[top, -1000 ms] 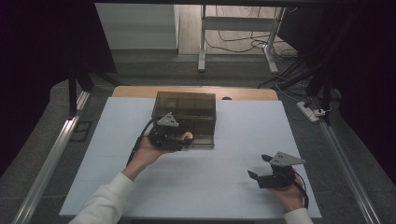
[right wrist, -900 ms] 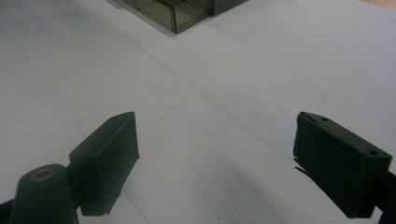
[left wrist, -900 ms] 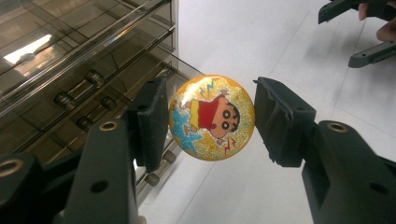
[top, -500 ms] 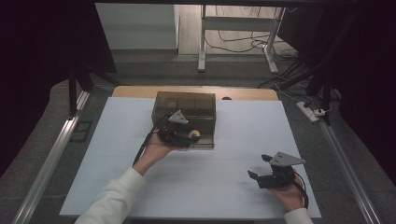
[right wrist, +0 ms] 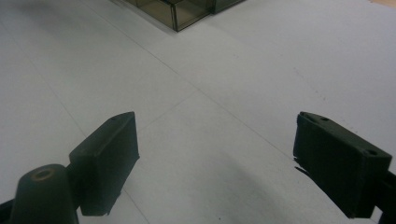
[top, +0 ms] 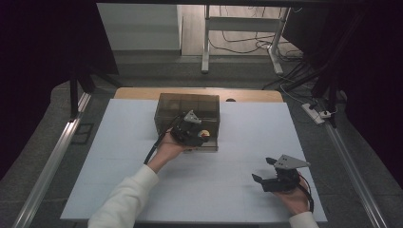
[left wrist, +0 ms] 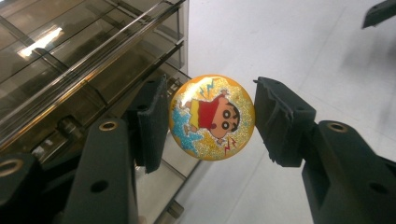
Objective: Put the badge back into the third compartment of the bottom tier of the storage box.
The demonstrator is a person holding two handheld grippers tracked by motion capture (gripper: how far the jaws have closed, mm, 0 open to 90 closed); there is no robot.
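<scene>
- Badge, round and orange with a glittery cartoon figure in a red shirt, sits between the pads of my left tongs; in the left gripper view both pads press on its rim, so these tongs are closed on it.
- From the high view I see the left tongs over the front edge of the smoky clear box, and the badge shows there as a small yellow spot at their tip, right at the box's front wall.
- Through the left gripper view the box lies to the left of the badge, its tinted dividers and open compartments running away from me; the badge is held in the air just beside its near corner, and I cannot tell whether it touches the plastic.
- My left hand comes in from below in a white sleeve, with the cable trailing off the tongs.
- A white sheet covers the desk, with a strip of wood showing at the far edge.
- Further right, my right tongs rest low over the bare sheet, well apart from the box, held in my right hand.
- In the right gripper view the right tongs stand wide open with nothing between the pads, and a corner of the box shows at the top.
</scene>
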